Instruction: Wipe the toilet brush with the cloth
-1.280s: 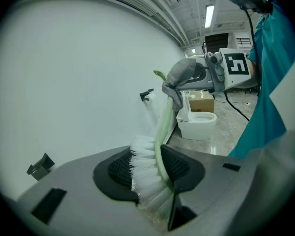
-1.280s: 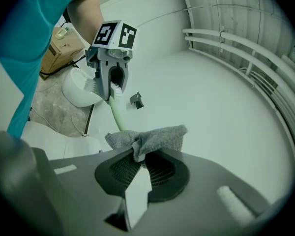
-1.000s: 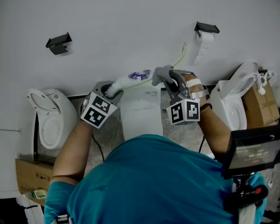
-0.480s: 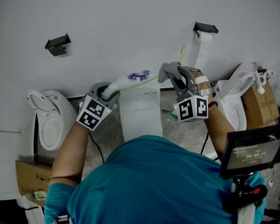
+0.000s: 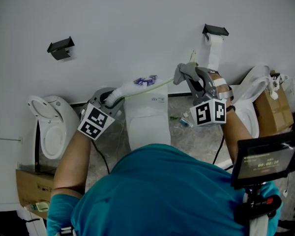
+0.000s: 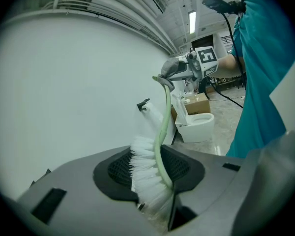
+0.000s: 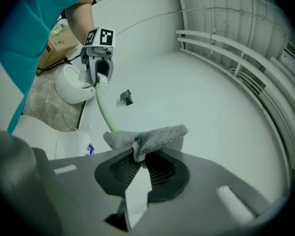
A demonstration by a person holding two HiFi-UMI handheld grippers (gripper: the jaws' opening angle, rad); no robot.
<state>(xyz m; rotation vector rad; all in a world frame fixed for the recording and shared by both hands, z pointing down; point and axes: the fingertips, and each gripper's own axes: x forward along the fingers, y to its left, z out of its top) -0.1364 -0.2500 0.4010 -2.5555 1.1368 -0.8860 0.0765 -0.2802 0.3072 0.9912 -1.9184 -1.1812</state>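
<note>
The toilet brush has white bristles [image 6: 146,178] and a thin pale green handle [image 5: 160,84]. My left gripper [image 5: 109,98] is shut on the bristle head, which shows between its jaws in the left gripper view. The handle [image 6: 165,112] runs up and away to my right gripper [image 5: 186,73]. That gripper is shut on a grey cloth [image 7: 147,137], which is bunched around the far end of the handle [image 7: 104,113]. In the right gripper view the left gripper [image 7: 99,70] shows at the handle's other end. The cloth [image 5: 179,73] hangs close to the white wall.
A white toilet tank [image 5: 147,113] stands below the brush. More toilets stand at the left [image 5: 49,127] and right [image 5: 248,104]. A paper roll [image 5: 214,50] hangs on the wall. Cardboard boxes [image 5: 273,109] sit at the sides, and a screen [image 5: 263,161] is at lower right.
My right gripper has slid the cloth to the right and upward along the handle towards its end. The left gripper has kept its hold on the bristles in place.
</note>
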